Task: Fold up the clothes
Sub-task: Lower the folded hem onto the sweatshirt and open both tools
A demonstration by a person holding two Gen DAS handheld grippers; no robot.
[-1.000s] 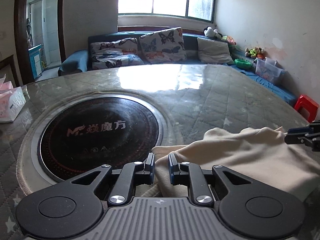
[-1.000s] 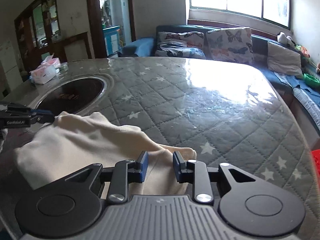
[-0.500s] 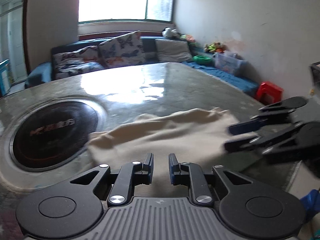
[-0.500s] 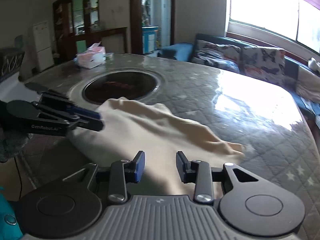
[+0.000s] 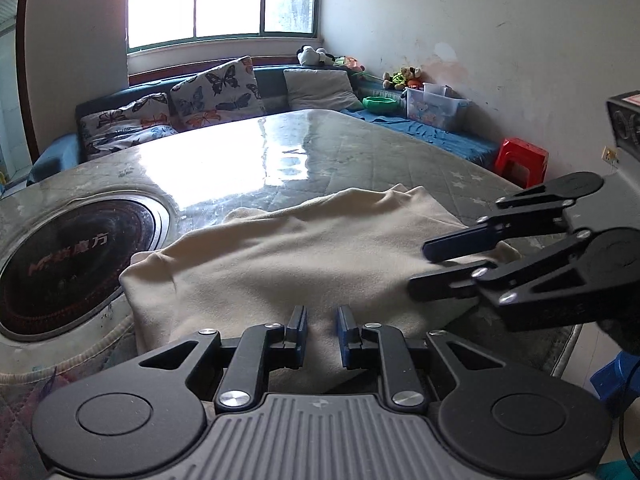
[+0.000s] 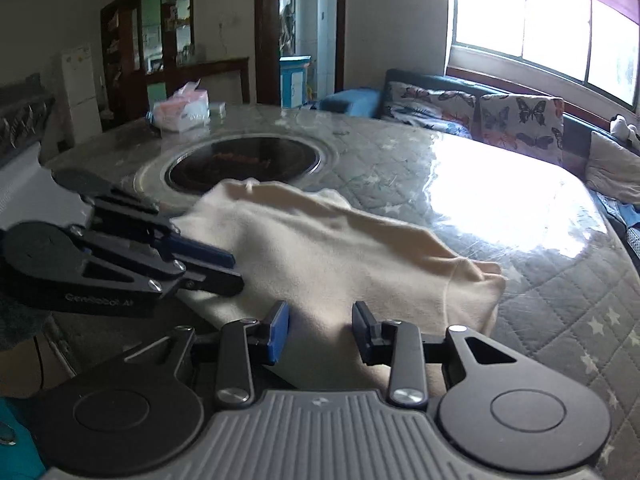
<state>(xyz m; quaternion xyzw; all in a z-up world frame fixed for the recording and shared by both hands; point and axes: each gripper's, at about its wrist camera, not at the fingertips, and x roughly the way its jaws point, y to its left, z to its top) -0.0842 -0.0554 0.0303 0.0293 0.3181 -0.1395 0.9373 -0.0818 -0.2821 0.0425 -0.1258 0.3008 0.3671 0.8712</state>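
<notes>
Cream cloth (image 5: 304, 256) lying on the bench (image 5: 360, 160) beside a round black cooktop (image 5: 68, 256), left tongs (image 5: 321, 330) released just above its near edge, right tongs (image 6: 318, 330) released too

Home living room: sofa (image 5: 168, 120) with butterfly cushions (image 5: 216, 92), plush toys (image 5: 400, 78), fridge (image 6: 82, 92), quilted table (image 6: 560, 300).
</notes>
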